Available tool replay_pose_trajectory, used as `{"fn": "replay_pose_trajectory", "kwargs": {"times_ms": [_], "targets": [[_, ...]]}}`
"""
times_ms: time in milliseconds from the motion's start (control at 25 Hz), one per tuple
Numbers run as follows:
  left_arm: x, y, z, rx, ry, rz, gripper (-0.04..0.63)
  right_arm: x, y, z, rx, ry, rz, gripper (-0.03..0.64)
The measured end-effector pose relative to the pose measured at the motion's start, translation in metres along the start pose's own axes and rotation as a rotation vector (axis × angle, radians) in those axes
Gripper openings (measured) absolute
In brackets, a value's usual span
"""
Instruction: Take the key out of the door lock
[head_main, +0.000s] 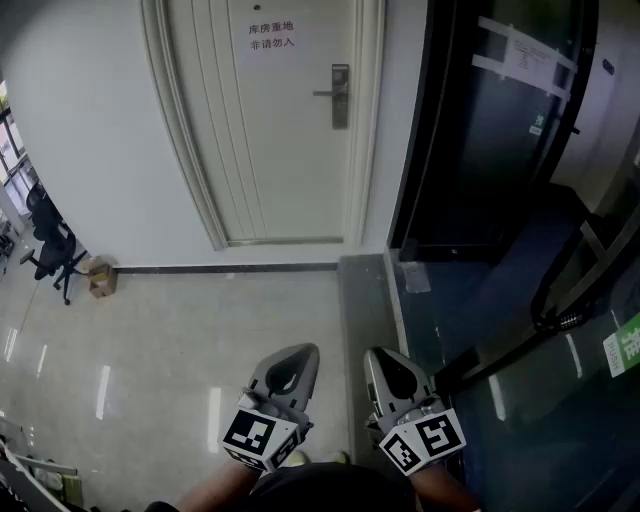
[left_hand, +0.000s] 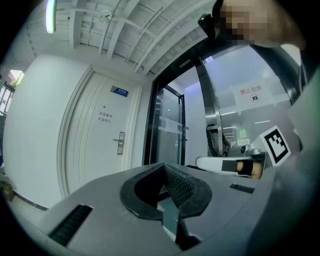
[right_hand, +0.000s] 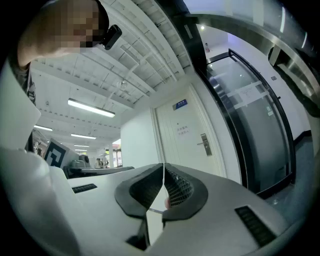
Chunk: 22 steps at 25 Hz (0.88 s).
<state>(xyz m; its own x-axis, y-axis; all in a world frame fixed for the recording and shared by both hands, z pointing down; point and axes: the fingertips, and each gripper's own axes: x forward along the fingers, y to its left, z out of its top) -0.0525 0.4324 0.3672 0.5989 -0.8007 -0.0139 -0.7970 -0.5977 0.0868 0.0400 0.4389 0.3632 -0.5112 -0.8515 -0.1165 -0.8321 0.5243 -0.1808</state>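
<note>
A white door (head_main: 275, 120) stands well ahead, with a silver lever handle and lock plate (head_main: 338, 95) on its right side. The same lock plate (left_hand: 120, 143) shows small in the left gripper view, and the lock plate (right_hand: 204, 144) in the right gripper view. No key can be made out at this distance. My left gripper (head_main: 298, 352) and right gripper (head_main: 378, 358) are held low and close to the body, side by side, far from the door. Both have their jaws closed together with nothing between them.
A dark glass door (head_main: 500, 110) with a black frame stands right of the white door. A paper notice (head_main: 271, 37) hangs on the white door. An office chair (head_main: 50, 250) and a small cardboard box (head_main: 100, 279) sit at the left wall. Glossy floor tiles (head_main: 200, 340) lie ahead.
</note>
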Motion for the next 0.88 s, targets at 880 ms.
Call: {"fn": "replay_pose_trajectory", "kwargs": {"times_ms": [880], "targets": [[0.077,0.011,0.003,-0.014,-0.007,0.013,0.005,0.013,-0.078,0.008,0.026,-0.007,-0.041,0.017]]}}
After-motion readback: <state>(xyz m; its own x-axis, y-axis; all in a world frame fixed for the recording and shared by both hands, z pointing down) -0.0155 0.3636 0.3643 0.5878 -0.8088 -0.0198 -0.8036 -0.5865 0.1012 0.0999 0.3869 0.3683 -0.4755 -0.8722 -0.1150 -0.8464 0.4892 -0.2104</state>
